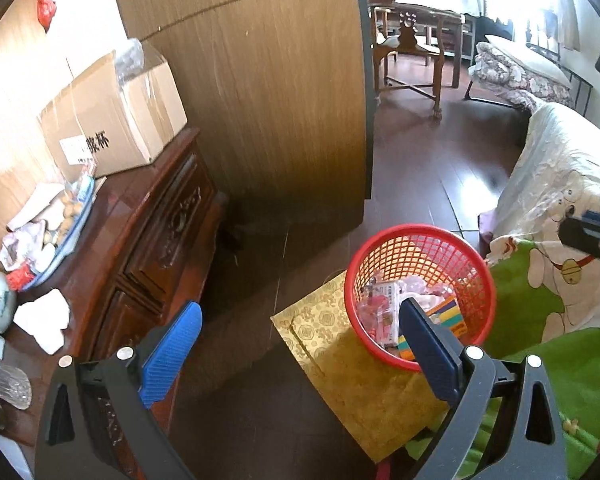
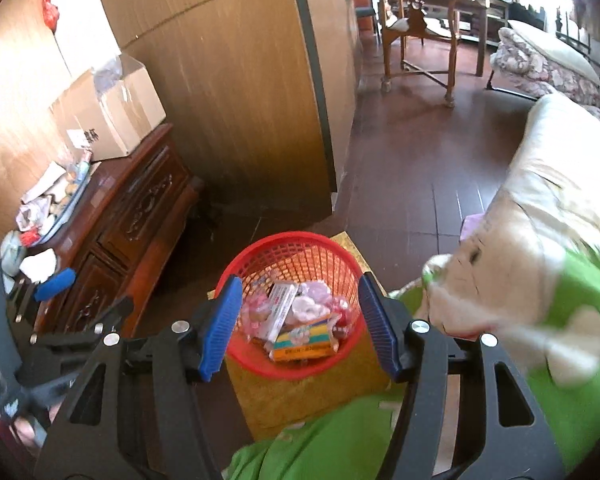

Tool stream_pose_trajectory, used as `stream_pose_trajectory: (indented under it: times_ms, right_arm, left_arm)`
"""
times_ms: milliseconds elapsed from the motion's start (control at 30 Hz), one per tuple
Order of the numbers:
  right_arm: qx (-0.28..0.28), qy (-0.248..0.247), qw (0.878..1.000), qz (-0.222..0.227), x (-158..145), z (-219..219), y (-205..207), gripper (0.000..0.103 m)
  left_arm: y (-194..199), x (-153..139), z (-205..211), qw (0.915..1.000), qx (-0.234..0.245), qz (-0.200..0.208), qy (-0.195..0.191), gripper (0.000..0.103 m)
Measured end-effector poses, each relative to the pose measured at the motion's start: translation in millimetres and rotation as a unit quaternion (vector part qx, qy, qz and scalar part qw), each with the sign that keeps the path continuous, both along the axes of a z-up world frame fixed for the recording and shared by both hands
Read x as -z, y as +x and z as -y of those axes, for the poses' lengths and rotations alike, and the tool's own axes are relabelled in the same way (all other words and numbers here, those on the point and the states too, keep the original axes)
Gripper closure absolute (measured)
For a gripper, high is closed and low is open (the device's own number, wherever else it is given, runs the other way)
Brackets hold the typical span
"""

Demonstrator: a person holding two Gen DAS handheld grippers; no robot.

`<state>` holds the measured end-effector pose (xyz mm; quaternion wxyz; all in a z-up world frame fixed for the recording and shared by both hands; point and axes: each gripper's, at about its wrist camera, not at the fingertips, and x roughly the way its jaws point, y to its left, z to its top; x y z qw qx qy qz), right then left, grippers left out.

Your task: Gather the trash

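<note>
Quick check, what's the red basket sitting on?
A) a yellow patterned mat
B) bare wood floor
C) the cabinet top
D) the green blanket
A: in both wrist views the red basket stands on the yellow patterned mat, which lies on the dark floor beside the green blanket; the cabinet is off to the left.
</note>
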<state>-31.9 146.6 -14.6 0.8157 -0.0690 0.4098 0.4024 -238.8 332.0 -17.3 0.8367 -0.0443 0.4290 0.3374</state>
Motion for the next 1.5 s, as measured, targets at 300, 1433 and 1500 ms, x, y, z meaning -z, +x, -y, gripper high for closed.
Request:
stream_pose_trajectory:
  times_ms: [300, 1433, 1500]
  right_arm:
    - [-0.006, -0.04, 0.999, 0.008, 3.5, 42.0, -36.8, 0.041]
    - [-0.039, -0.096, 0.994, 0.035, 23.3, 19.6, -49.2, 0.041]
    - [-0.039, -0.096, 0.994, 0.035, 23.3, 19.6, -49.1, 0.041]
  left_arm:
    - [-14.2, -13.3, 29.7, 0.9996, 0.023, 0.003, -0.015, 0.006]
    - [-7.0, 17.9, 31.0, 0.999, 0.023, -0.023, -0.032, 0.006]
    - [-7.0, 18.0, 31.4, 0.9989, 0.025, -0.024, -0.03, 0.006]
